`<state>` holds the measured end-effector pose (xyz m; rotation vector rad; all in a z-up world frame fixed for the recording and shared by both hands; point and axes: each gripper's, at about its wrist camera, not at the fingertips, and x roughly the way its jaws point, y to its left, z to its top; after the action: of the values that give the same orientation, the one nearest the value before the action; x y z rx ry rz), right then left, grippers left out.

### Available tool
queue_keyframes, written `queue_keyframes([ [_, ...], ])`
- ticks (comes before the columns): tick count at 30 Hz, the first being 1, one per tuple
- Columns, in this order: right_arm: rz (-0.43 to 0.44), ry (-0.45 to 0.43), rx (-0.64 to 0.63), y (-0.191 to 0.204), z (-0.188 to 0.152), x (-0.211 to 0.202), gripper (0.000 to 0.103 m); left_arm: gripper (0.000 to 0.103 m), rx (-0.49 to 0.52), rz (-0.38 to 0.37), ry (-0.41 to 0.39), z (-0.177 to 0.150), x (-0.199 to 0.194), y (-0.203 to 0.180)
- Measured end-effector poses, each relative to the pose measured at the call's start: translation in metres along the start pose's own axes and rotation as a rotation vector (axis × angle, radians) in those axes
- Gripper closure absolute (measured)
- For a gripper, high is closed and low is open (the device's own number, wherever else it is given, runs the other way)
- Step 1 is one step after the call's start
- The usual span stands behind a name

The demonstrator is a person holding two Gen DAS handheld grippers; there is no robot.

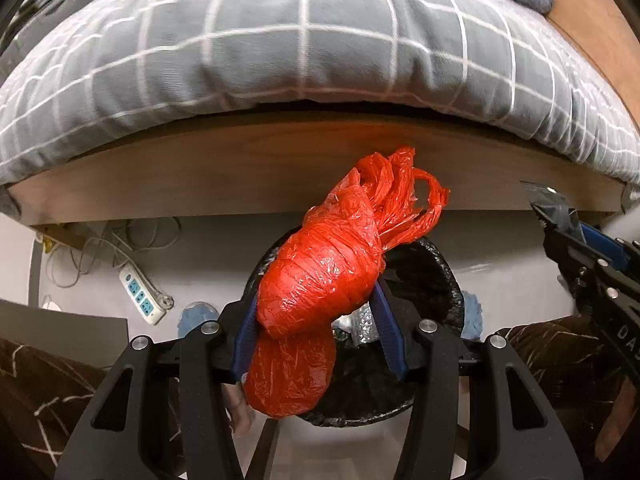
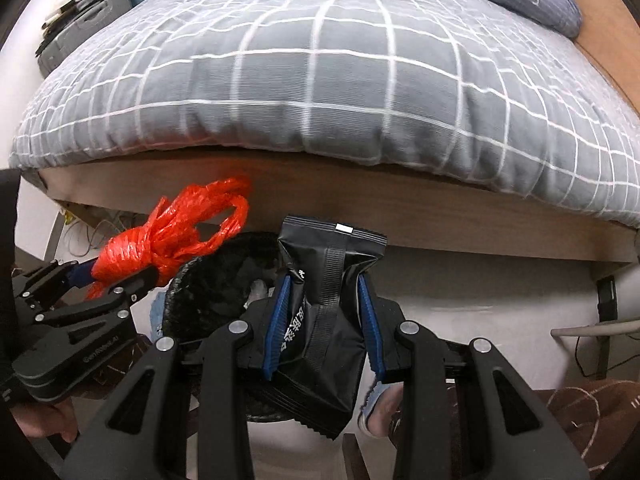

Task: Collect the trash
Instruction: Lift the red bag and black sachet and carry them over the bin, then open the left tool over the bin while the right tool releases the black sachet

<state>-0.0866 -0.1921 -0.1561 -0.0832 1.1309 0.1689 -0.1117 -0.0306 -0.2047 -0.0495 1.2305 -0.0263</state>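
While over bin [image 1: 448,280], red bag [image 1: 320,280] within left gripper [image 1: 316,312].

Open bin mouth [image 1: 436,264] below; bed frame [image 1: 240,168] just behind.

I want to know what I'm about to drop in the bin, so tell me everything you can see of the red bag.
The red plastic bag is thin, crinkly, glossy film, wound into a tight bundle with its knotted handles flaring out at the far end. The left gripper holds it, blue pads pressing both sides, and it slants up and away. It hangs above the black-lined trash bin, not touching it.
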Motion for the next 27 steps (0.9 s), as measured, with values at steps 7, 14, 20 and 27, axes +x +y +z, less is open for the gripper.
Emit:
queue_keyframes([
  [7, 0.004, 0.032, 0.029, -0.018, -0.004, 0.014, 0.070, 0.050, 0.020, -0.033, 0.027, 0.005, 0.019, -0.013],
  [14, 0.020, 0.029, 0.022, -0.013, -0.005, 0.019, 0.070, 0.031, 0.007, -0.028, 0.007, 0.004, 0.019, -0.004],
  [20, 0.036, 0.035, -0.004, 0.009, 0.003, 0.023, 0.070, 0.014, -0.024, 0.002, -0.022, 0.003, 0.007, 0.021],
  [27, 0.078, 0.042, -0.056, 0.041, 0.008, 0.027, 0.069, 0.007, -0.100, 0.038, -0.045, 0.000, -0.004, 0.066],
])
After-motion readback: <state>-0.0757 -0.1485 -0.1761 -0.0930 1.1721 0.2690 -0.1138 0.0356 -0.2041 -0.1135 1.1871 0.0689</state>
